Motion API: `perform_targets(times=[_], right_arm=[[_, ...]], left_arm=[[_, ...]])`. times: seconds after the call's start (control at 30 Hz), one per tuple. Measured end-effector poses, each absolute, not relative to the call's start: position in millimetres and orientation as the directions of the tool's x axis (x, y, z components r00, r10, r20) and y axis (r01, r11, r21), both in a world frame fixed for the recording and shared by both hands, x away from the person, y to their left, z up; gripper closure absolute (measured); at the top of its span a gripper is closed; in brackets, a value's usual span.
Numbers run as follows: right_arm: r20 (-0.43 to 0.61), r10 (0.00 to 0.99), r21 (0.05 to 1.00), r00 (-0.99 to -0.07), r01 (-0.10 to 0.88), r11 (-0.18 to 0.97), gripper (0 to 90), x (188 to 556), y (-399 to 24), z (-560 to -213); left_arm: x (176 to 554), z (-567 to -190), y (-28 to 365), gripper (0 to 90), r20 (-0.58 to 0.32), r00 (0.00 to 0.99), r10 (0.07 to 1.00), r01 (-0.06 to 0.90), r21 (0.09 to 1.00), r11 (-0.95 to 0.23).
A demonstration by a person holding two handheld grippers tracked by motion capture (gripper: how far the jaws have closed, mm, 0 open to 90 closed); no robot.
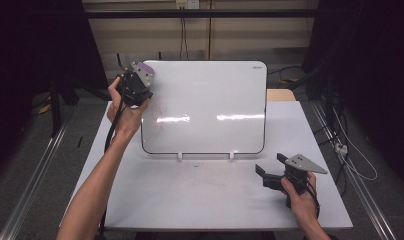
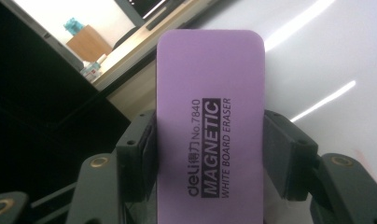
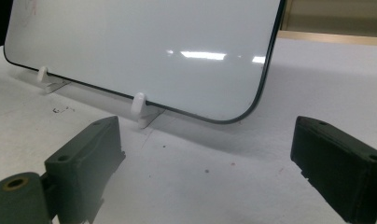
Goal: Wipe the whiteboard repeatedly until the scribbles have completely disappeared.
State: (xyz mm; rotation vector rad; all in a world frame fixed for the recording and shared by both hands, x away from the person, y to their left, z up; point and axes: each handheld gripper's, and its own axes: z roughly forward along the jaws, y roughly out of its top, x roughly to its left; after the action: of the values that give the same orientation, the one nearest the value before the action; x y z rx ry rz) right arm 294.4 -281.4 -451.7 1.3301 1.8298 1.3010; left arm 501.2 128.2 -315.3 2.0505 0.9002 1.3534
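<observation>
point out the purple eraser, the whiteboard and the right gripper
purple eraser [image 2: 210, 126], left gripper view, printed face
whiteboard [image 1: 210, 100], high view, bare white surface
right gripper [image 1: 268, 166], high view, gap between its open jaws

bare table [image 1: 190, 200] in front of the whiteboard [image 1: 205, 107], open to pass between the two forearms. board itself propped near upright on two small white feet [image 3: 140, 109], walling off the table's far half. narrow bare strips beside each board edge.
</observation>
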Motion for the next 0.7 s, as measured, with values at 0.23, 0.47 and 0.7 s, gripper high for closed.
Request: perform_targets(times=[0.23, 0.47, 0.7], right_arm=[[0.117, 0.917, 0.912, -0.382, 0.406, 0.053, 8.5, 293, -281, -450], [0.114, 0.915, 0.913, -0.388, 0.404, 0.058, 8.4, 293, -279, -450], [0.116, 0.915, 0.913, -0.386, 0.404, 0.055, 8.3, 293, -280, -450]], left_arm=[[474, -346, 114, 41.4, 0.589, 0.329, 0.738, 0.2, 0.72, -0.664], [450, -368, 109, 41.4, 0.58, 0.385, 0.718, 0.178, 0.716, -0.675], [442, -378, 112, 41.4, 0.553, 0.417, 0.721, 0.163, 0.735, -0.658]])
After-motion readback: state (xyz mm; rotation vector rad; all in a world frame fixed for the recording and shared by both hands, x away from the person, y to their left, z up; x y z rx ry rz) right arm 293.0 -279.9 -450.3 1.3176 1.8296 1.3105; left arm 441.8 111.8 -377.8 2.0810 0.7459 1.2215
